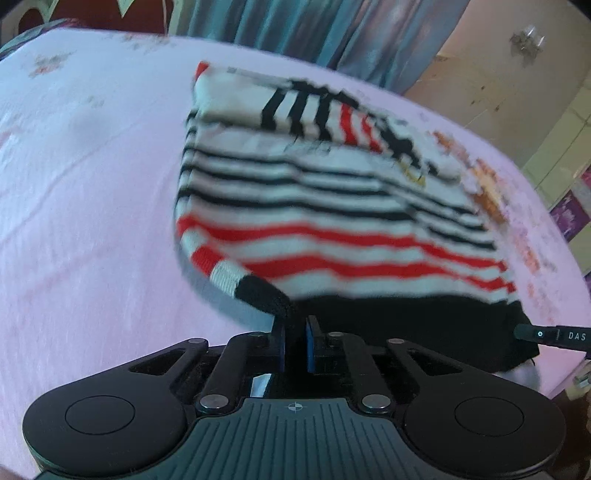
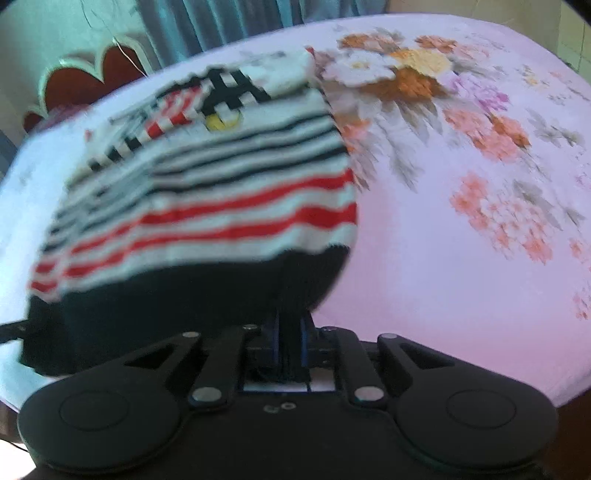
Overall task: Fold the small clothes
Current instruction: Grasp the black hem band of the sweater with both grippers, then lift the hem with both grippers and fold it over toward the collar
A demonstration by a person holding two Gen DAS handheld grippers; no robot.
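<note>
A small knitted sweater (image 1: pixel 332 206) with white, black and red stripes and a black hem lies on the pink bedsheet (image 1: pixel 92 184). Its near edge is lifted off the sheet. My left gripper (image 1: pixel 294 325) is shut on the black cuff and hem at the garment's near left corner. My right gripper (image 2: pixel 291 325) is shut on the black hem at the near right corner of the sweater (image 2: pixel 221 192). The right gripper's tip (image 1: pixel 546 334) shows at the right edge of the left wrist view. Both views are blurred by motion.
The pink bedsheet (image 2: pixel 461 277) has an orange and white flower print (image 2: pixel 406 70) to the right of the garment. Blue-grey curtains (image 1: pixel 295 26) hang behind the bed. A red headboard (image 2: pixel 85 81) stands at the far left in the right wrist view.
</note>
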